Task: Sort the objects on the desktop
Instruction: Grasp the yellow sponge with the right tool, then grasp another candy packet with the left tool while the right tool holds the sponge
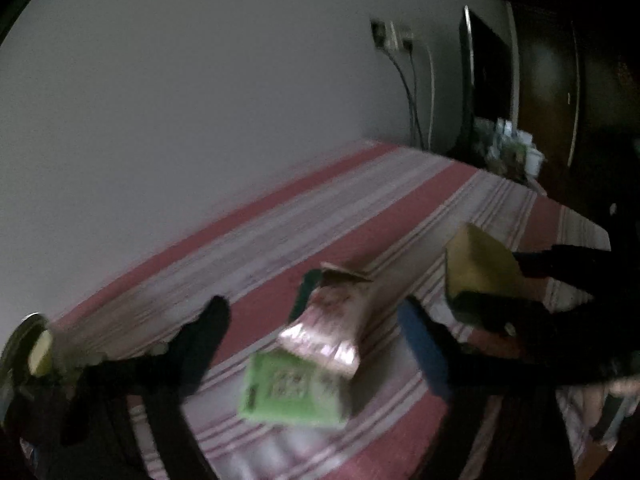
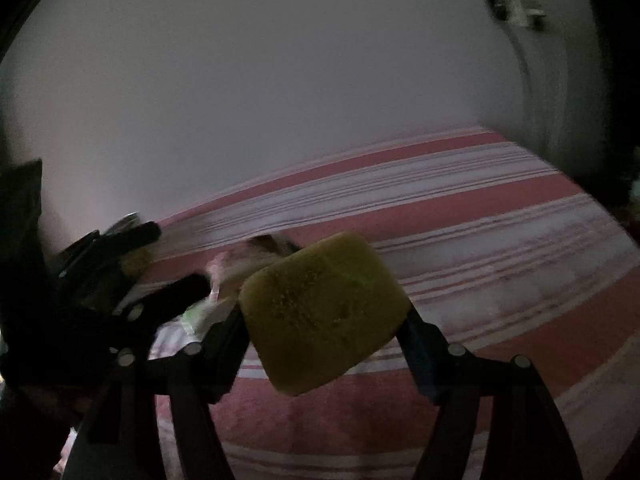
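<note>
Your right gripper (image 2: 324, 316) pinches the sponge (image 2: 322, 312): both fingers press its short sides, and it hangs clear above the cloth (image 2: 500, 216), tilted, its yellow pore face toward the camera. In the left wrist view the same sponge (image 1: 478, 268) shows at the right, with a dark green layer on its underside, and the right gripper (image 1: 516, 292) behind it is little more than a black shape.

Your left gripper (image 1: 316, 340) stands spread, its fingers apart and pressing on nothing. Between them, on the cloth (image 1: 360, 208), lie a pink packet (image 1: 332, 328) and, nearer you, a green packet (image 1: 294, 394). The pink one overlaps the green one's far edge. Both are smeared by motion blur, so their print cannot be read. Something dark green pokes out behind the pink packet; you cannot tell what it is.

At the far left a round tin (image 1: 24, 344) is cut off by the frame edge and partly hidden by the left finger. From the right wrist view the left gripper (image 2: 164, 264) blocks most of the packets; only slivers show.

The room is dim. At the far right, a wall socket (image 1: 390, 36) and a dark screen (image 1: 486, 76) are barely readable.
</note>
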The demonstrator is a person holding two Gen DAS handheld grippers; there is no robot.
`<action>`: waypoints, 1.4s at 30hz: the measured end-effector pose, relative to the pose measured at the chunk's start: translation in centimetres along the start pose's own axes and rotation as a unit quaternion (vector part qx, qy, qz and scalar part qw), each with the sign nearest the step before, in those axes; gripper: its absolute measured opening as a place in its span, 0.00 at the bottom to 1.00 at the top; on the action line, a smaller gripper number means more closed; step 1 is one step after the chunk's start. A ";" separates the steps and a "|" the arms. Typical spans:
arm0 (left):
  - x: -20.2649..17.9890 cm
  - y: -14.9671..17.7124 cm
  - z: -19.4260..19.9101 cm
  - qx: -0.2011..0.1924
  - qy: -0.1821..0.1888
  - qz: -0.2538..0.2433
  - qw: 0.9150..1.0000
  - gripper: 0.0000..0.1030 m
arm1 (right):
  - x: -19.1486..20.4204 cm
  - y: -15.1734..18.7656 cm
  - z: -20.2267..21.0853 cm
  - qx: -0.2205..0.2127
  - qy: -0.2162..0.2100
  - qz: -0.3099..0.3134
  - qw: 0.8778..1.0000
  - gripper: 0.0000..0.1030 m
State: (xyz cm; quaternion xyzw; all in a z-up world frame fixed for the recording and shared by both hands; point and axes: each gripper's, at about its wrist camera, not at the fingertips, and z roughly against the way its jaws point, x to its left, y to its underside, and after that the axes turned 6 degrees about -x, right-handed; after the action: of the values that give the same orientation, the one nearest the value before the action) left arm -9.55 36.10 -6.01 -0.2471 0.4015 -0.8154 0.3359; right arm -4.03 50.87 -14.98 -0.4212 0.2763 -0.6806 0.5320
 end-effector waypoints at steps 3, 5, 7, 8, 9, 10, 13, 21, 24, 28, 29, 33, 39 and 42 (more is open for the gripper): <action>0.6 -0.4 -3.4 0.048 0.003 0.024 0.999 0.72 | -0.6 -0.1 0.4 -0.004 0.000 -0.008 1.000 0.70; 1.0 -0.2 -4.7 0.070 0.010 0.043 0.997 0.63 | -0.8 -0.3 0.8 -0.007 0.003 -0.006 1.000 0.70; 1.2 0.2 -5.4 0.080 0.035 0.055 0.995 0.47 | -0.4 -0.3 0.5 -0.007 0.002 -0.001 1.000 0.70; 1.2 0.2 -5.4 0.077 0.035 0.059 0.995 0.47 | -0.2 -0.3 0.5 -0.007 0.002 0.002 1.000 0.70; 1.1 0.3 -5.2 0.073 0.034 0.058 0.995 0.46 | -0.3 -0.3 0.6 -0.006 0.002 0.005 1.000 0.70; 0.9 0.4 -5.1 0.072 0.031 0.052 0.996 0.45 | -0.5 -0.3 0.7 -0.007 0.002 0.007 1.000 0.70; 0.9 0.5 -4.6 0.063 0.030 0.057 0.996 0.41 | -0.5 -0.1 0.8 -0.008 0.004 0.010 1.000 0.70; 1.4 1.1 -0.8 -0.003 -0.014 0.075 0.997 0.36 | -0.5 0.2 1.2 -0.008 0.011 -0.001 1.000 0.70; 1.4 1.6 0.3 -0.025 -0.029 0.068 0.997 0.36 | -0.4 0.1 1.1 -0.008 0.015 0.001 1.000 0.70; 1.7 2.5 1.9 -0.041 -0.016 0.069 0.997 0.36 | -0.1 0.1 1.4 -0.013 0.025 0.010 1.000 0.70; 1.7 2.7 2.1 -0.043 -0.021 0.066 0.997 0.36 | 0.1 0.1 1.6 -0.016 0.027 0.013 0.999 0.70; 1.7 3.4 2.4 -0.041 -0.025 0.063 0.997 0.36 | 0.6 0.2 1.8 -0.019 0.036 0.025 0.999 0.70; 2.3 4.4 3.4 -0.039 -0.026 0.071 0.996 0.36 | 1.0 0.1 1.7 -0.025 0.056 0.046 0.997 0.70; 2.5 4.9 3.9 -0.039 -0.025 0.071 0.996 0.36 | 1.2 0.2 2.0 -0.035 0.066 0.054 0.996 0.70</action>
State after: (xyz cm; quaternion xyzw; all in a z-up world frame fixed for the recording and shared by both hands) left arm -6.84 30.10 -7.58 -0.2516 0.4409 -0.7667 0.3930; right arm -2.27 49.85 -13.76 -0.3779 0.3572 -0.6672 0.5334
